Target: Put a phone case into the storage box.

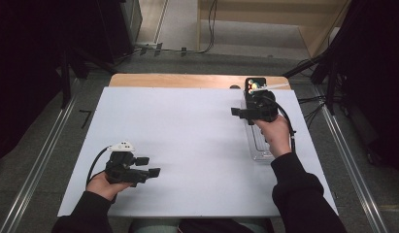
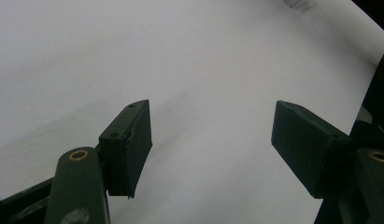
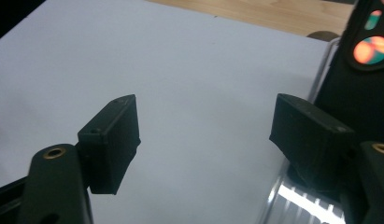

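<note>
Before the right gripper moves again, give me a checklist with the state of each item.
1. Right gripper empty, jaws apart: ok.
2. Left gripper empty, jaws apart: ok.
3. Left gripper well away from the clear tray: ok.
4. White sheet flat on the table: ok.
5. Black device at the tray's far end upright: cannot tell.
6. Tray contents: cannot tell.

A clear plastic tray (image 1: 259,145), long and narrow, lies flat near the right edge of the tabletop, its length running from the near side toward the far edge. Its ridged, glossy rim (image 3: 292,200) catches the light. A black device (image 1: 255,86) with round coloured spots stands at the tray's far end, close to the tabletop's far right corner.
</note>
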`<state>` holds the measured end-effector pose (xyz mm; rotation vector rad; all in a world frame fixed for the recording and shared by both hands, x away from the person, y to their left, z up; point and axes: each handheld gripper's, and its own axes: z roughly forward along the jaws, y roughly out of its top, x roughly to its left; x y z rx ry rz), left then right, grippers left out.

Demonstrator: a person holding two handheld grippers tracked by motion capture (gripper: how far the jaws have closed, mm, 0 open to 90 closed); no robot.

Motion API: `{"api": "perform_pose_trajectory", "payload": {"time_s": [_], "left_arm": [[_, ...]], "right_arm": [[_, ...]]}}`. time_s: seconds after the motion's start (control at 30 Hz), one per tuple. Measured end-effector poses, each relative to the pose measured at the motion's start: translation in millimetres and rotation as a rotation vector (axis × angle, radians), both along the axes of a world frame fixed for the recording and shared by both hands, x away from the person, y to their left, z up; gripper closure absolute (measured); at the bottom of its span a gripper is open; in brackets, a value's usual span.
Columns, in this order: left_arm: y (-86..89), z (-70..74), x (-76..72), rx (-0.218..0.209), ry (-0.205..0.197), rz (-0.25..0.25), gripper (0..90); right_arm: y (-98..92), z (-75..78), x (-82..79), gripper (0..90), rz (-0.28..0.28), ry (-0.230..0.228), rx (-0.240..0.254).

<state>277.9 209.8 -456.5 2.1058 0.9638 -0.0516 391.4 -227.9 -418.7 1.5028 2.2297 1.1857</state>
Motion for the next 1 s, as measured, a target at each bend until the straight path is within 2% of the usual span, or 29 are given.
{"api": "perform_pose_trajectory", "payload": {"time_s": [0.13,0.3,0.43,0.53,0.73,0.83,1.0], "left_arm": [[0.1,0.1,0.5,-0.001,-0.001,-0.002,28.8],[0.8,-0.2,0.7,-0.005,-0.002,-0.002,28.8],[1.2,0.4,0.4,-0.008,-0.004,-0.006,28.8],[1.4,1.1,0.1,-0.010,-0.006,-0.010,28.8],[1.4,1.5,-0.6,-0.017,-0.006,-0.012,28.8],[1.6,1.5,-0.5,-0.017,-0.005,-0.014,28.8],[1.7,1.7,-0.5,-0.021,-0.002,-0.014,28.8]], "right_arm": [[4.0,-1.9,-5.3,24.3,0.044,0.034,0.030],[11.4,-6.6,-13.1,24.5,0.091,0.029,0.008],[14.8,-8.3,-21.3,24.5,0.121,0.032,0.025],[16.1,-9.4,-28.6,24.4,0.143,0.028,0.016],[14.3,-9.7,-44.8,24.3,0.174,0.005,0.023],[12.4,-10.3,-50.7,24.3,0.201,0.008,0.026],[10.2,-13.8,-63.0,24.1,0.215,0.002,0.026]]}}
